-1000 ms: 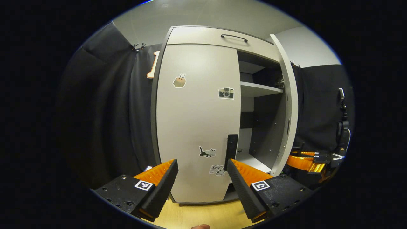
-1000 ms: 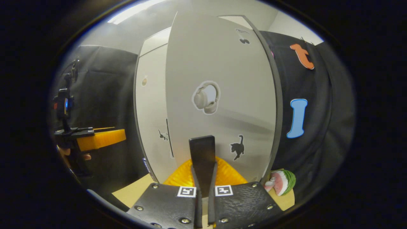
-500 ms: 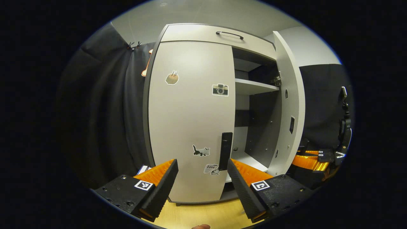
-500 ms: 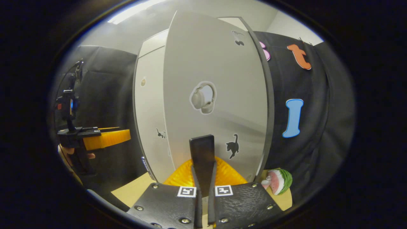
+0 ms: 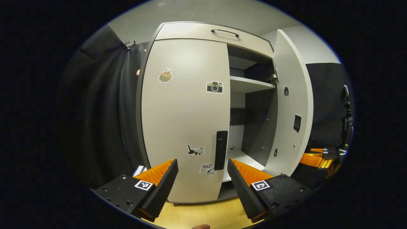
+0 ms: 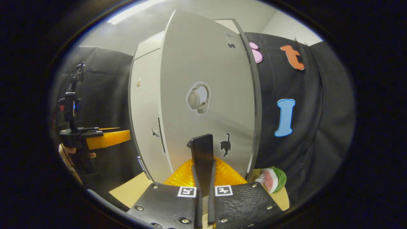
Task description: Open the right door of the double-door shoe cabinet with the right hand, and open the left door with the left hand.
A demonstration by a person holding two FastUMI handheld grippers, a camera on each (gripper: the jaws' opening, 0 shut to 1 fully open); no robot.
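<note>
Straight ahead of your left gripper (image 5: 202,178), the left door (image 5: 184,121) of the shoe cabinet (image 5: 219,31) is shut, and its dark handle (image 5: 221,150) stands upright near the door's inner edge. That handle lies just above and slightly right of the gap between your spread fingers, closer to the right finger (image 5: 243,178) than the left one. Its long axis runs vertically, so the fingers, set side by side, can close across it from both sides once you push forward and drift a little right.

Your right gripper (image 6: 203,178) has both fingers pressed onto the handle of the right door (image 6: 206,95), which rises as a dark upright bar (image 6: 202,159) between them. From the left gripper view that right door (image 5: 291,108) stands swung well out, showing 1 shelf (image 5: 249,85) and the dark inside of the cabinet.

By my reading, the right half of the job is nearly done and the left half is not yet begun. The left hand is plainly the nearer one to the shut door.
</note>
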